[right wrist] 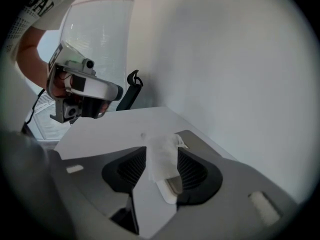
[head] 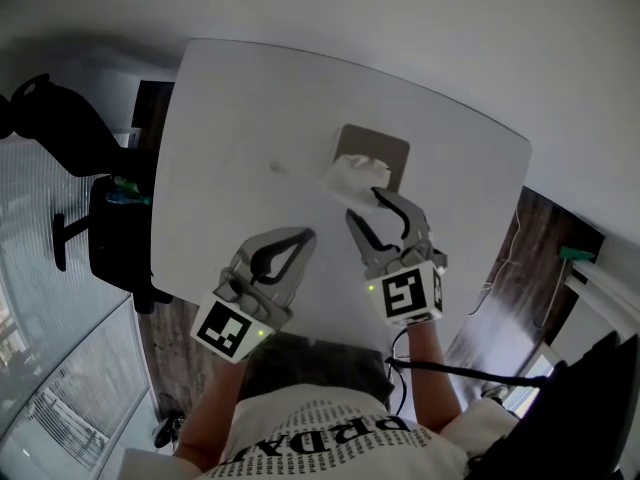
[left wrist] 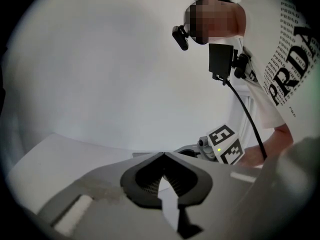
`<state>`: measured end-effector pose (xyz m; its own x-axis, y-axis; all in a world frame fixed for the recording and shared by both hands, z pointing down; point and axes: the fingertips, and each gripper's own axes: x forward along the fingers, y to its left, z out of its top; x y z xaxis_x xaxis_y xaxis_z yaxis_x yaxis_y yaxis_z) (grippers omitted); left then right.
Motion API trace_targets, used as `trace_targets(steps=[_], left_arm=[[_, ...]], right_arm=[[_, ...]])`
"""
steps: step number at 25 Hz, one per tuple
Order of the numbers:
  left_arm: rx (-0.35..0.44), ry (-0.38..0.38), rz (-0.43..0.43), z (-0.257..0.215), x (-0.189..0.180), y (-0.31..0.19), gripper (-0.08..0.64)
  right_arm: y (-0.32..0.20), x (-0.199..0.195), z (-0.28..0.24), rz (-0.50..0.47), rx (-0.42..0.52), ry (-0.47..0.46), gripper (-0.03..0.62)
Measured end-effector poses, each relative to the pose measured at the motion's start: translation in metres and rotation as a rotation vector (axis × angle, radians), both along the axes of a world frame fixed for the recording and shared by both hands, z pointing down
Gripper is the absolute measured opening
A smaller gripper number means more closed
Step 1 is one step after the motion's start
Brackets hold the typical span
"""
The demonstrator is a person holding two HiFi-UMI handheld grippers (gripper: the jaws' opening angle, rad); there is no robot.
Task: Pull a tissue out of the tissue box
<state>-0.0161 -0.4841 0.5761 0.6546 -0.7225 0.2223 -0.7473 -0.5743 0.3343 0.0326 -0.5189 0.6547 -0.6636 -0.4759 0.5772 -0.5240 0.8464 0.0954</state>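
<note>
Tissue (head: 352, 175) stands up from the tissue box (head: 392, 150), just ahead of my right gripper (head: 367, 205), whose jaws are spread wide to straddle it. Left gripper (left wrist: 162, 155), closed and empty, hangs clear alongside.

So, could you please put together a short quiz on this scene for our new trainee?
1. True or false: the left gripper has its jaws closed together with nothing in them.
2. In the right gripper view, what shows between the open jaws of the right gripper? A) a pen B) a tissue C) a cup
3. Fill in: the tissue box sits on a white ____.
Key: 1 true; 2 B; 3 table.
</note>
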Motion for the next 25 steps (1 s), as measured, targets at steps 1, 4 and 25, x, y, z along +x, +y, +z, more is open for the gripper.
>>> trace_targets(steps=[1,4,25], left_arm=[[-0.005,0.001,-0.005,0.003,-0.001,0.0,-0.006],[-0.014,0.004,-0.011,0.011,-0.003,-0.003,-0.006],[-0.019,0.033,-0.019,0.01,-0.013,-0.003,-0.006]], right_arm=[[0.0,-0.001,0.003,-0.003,-0.003,0.011,0.192],[0.001,-0.004,0.011,-0.02,0.003,0.051,0.194],[0.003,-0.006,0.02,-0.032,0.017,0.108,0.048]])
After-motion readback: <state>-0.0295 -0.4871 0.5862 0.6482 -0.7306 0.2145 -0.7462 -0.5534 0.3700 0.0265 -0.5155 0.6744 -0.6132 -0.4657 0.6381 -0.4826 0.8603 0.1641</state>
